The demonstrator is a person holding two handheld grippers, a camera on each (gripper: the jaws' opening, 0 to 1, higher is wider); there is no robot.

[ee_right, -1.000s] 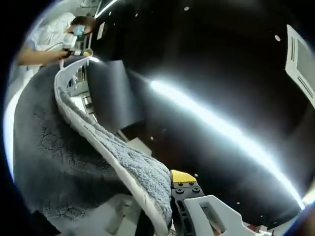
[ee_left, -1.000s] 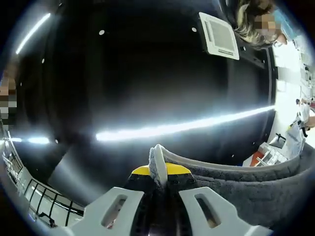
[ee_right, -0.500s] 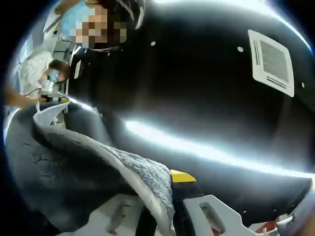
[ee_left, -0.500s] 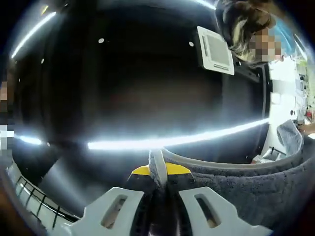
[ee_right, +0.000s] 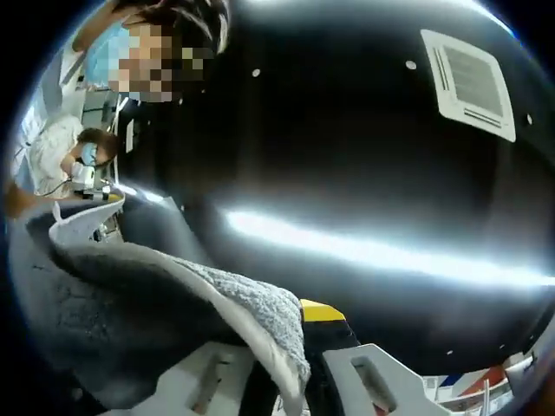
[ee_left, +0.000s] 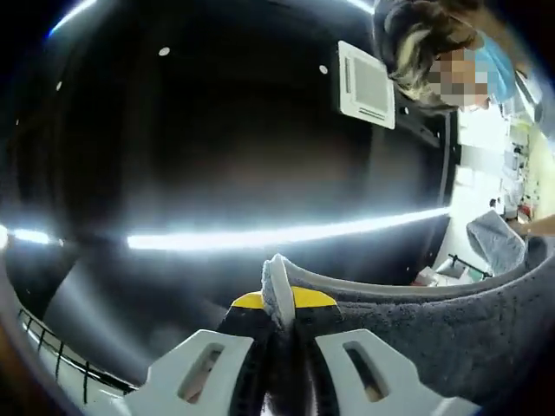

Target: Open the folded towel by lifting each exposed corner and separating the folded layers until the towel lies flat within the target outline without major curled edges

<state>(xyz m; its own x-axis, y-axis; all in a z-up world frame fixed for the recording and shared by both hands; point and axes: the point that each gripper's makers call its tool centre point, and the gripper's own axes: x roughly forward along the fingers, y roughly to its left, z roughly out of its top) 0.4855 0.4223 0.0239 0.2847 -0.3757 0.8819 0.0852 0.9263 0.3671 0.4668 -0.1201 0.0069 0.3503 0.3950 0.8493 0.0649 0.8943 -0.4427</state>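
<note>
Ceiling behind; towel (ee_left: 434, 329) (grey) between jaws.

light: dim, my views face a dark ceiling | source: long light strip (ee_left: 286, 234) glaring, smeared into a curved streak (ee_right: 381, 256) | distortion: strong fisheye bending at edges | blur: soft toward rims, bright washout at side

One grey towel (ee_left: 451, 334) spans two grippers, the left gripper (ee_left: 279, 325) and the right gripper (ee_right: 290, 347). Overhead: one square ceiling vent (ee_left: 364, 85) and one long light strip (ee_left: 286, 234). One seated person (ee_right: 74, 160) works in the background.
</note>
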